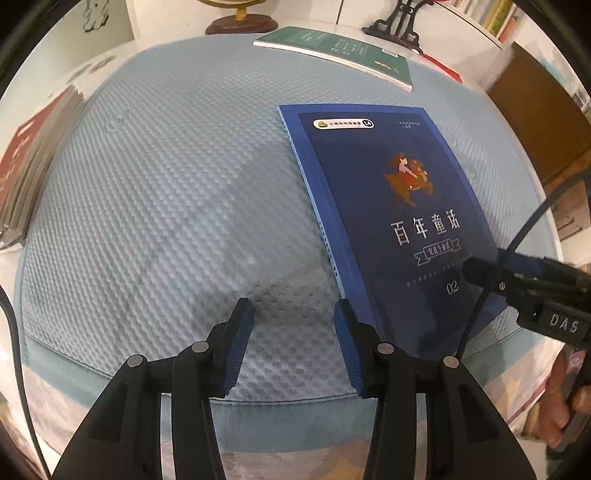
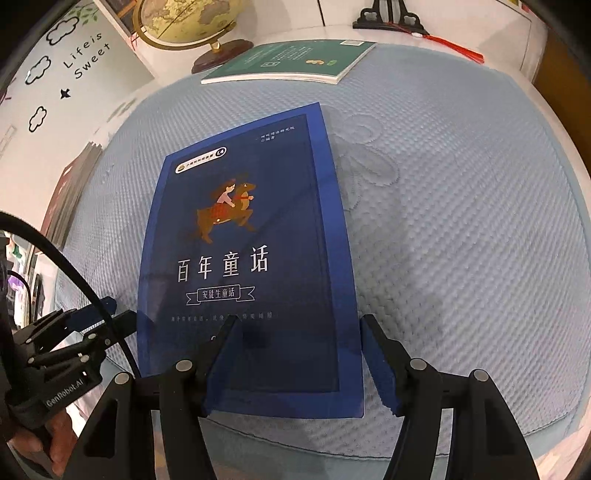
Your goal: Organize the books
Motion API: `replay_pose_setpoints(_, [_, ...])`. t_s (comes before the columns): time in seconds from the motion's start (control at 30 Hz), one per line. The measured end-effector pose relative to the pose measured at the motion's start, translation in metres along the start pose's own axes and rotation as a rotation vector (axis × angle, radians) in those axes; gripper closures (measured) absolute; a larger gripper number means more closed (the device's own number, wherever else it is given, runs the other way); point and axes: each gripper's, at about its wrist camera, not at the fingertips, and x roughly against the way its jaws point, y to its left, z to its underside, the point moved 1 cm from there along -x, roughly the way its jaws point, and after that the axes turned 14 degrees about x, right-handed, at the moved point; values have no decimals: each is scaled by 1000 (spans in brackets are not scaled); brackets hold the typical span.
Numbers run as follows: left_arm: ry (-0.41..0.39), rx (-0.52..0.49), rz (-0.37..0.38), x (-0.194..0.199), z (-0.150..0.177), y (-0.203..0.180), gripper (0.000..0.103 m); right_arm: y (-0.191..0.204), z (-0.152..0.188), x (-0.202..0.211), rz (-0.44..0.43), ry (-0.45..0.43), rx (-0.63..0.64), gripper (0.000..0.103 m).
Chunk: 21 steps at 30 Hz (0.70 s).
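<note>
A dark blue storybook (image 2: 251,258) with a child riding a deer on its cover lies flat on the light blue textured mat (image 2: 461,221). My right gripper (image 2: 299,321) stands over the book's near right part. One finger is above the cover, the other just off the right edge, and the pads do not press on it. My left gripper (image 1: 293,306) is open over bare mat. Its right fingertip sits beside the spine edge of the blue storybook (image 1: 388,221) near the front corner. A green book (image 1: 332,55) lies flat at the far edge of the mat.
A stack of books (image 1: 33,166) rests off the mat's left side. Behind the mat stand a globe (image 2: 192,22) on a wooden base and a black stand (image 2: 388,18) with a red tassel. A hand (image 2: 55,443) holds the left gripper's handle.
</note>
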Motion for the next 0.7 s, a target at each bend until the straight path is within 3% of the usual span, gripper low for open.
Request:
replay_pose_setpoints(0.2, [-16, -12, -38, -4, -2, -7, 61, 16, -3, -3, 6, 27, 72, 25])
replay_pose_setpoints(0.43, [59, 47, -39, -5, -6, -5, 62, 17, -9, -6, -19, 74, 101, 25])
replay_pose_setpoints(0.57, [89, 112, 4, -2, -4, 2, 62, 9, -10, -6, -58, 77, 72, 25])
replay_pose_setpoints(0.6, [91, 122, 21, -2, -5, 2, 70, 8, -10, -6, -66, 80, 71, 25])
replay_pose_setpoints(0.63, [97, 148, 87, 2, -7, 5, 81, 7, -9, -5, -76, 80, 71, 25])
replay_pose_setpoints(0.7, [77, 203, 187, 16, -11, 9, 82, 1, -9, -2, -112, 70, 55, 25])
